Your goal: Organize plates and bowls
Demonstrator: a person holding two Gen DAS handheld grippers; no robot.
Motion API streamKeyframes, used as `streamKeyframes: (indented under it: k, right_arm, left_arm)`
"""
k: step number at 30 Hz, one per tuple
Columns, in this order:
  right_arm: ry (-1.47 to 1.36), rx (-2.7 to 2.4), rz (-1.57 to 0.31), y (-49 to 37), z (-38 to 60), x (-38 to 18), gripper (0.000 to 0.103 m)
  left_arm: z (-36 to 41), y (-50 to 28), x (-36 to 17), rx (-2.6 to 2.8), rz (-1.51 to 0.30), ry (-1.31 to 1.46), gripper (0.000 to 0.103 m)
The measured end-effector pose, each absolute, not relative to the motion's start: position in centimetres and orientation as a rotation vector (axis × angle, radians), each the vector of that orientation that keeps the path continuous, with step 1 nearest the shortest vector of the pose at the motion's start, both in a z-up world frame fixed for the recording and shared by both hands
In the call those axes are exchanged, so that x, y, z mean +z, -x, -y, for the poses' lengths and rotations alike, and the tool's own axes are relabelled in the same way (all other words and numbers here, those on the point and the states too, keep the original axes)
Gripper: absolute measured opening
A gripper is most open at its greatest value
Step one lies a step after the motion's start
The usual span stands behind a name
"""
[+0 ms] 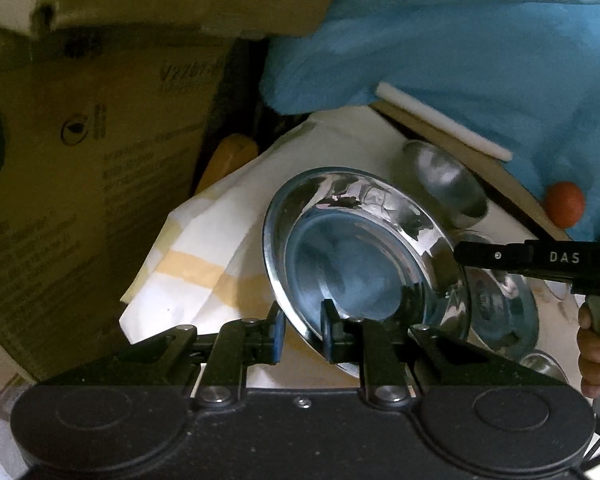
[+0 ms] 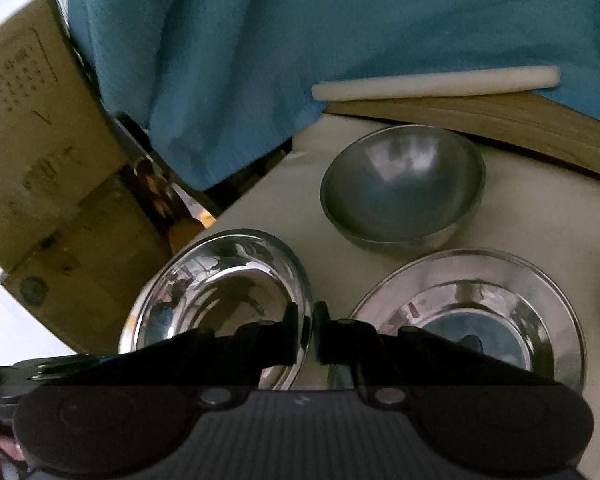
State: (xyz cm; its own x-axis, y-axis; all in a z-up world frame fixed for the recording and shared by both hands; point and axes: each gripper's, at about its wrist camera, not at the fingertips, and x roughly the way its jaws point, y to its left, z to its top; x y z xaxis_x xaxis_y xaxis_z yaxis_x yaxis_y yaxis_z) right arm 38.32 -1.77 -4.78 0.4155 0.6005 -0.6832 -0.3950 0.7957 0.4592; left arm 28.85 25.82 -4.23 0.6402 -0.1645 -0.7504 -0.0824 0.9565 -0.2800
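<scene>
- The shiny plate (image 1: 364, 256) is up off the worktop (image 1: 340, 140), tilted, next to a second plate (image 2: 472, 312).
- The left tool (image 1: 302, 334) straddles its near rim with a gap showing, so I cannot tell if it grips.
- The right tool (image 2: 313, 334) pinches the far rim.
- The steel is slick; it may slip and bang the dull bowl (image 2: 402, 184).
</scene>
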Motion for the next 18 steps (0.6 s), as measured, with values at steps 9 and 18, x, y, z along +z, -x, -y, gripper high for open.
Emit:
streamKeyframes:
  k: [9, 18]
  right_arm:
    - [-0.314, 0.562, -0.872, -34.3, 7.3, -2.5, 0.008]
    - [-0.402, 0.389, -0.84, -28.5, 14.3, -1.7, 0.008]
  left_arm:
    - [-22.6, -28.3, -2.4, -0.235, -0.829, 0.228, 0.019]
    - [-17.0, -28.4, -1.5, -0.498, -0.836, 0.138, 0.02]
